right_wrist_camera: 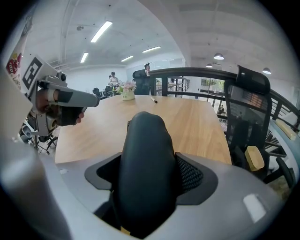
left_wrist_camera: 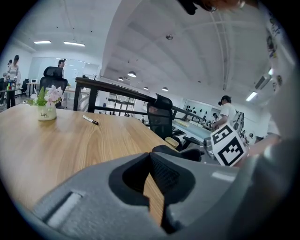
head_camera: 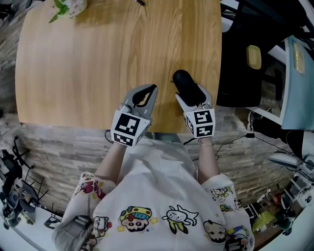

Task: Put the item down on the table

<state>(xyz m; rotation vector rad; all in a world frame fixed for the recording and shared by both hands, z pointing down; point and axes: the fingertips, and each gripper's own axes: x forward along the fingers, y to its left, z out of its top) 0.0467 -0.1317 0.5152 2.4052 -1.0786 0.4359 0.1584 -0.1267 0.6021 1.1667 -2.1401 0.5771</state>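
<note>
A black, rounded oblong item (head_camera: 184,82) sticks out forward from my right gripper (head_camera: 194,96), which is shut on it above the near right part of the wooden table (head_camera: 98,63). In the right gripper view the item (right_wrist_camera: 145,164) fills the space between the jaws, with both pads against its sides. My left gripper (head_camera: 151,90) hovers just to the left over the table's near edge. Its fingertips meet and hold nothing; in the left gripper view only a thin sliver of table shows between the pads of that gripper (left_wrist_camera: 153,182).
A small flower pot (head_camera: 68,6) and a pen (head_camera: 140,2) lie at the table's far end. A black office chair (head_camera: 245,59) stands beyond the right edge. The table's near edge runs just under both grippers.
</note>
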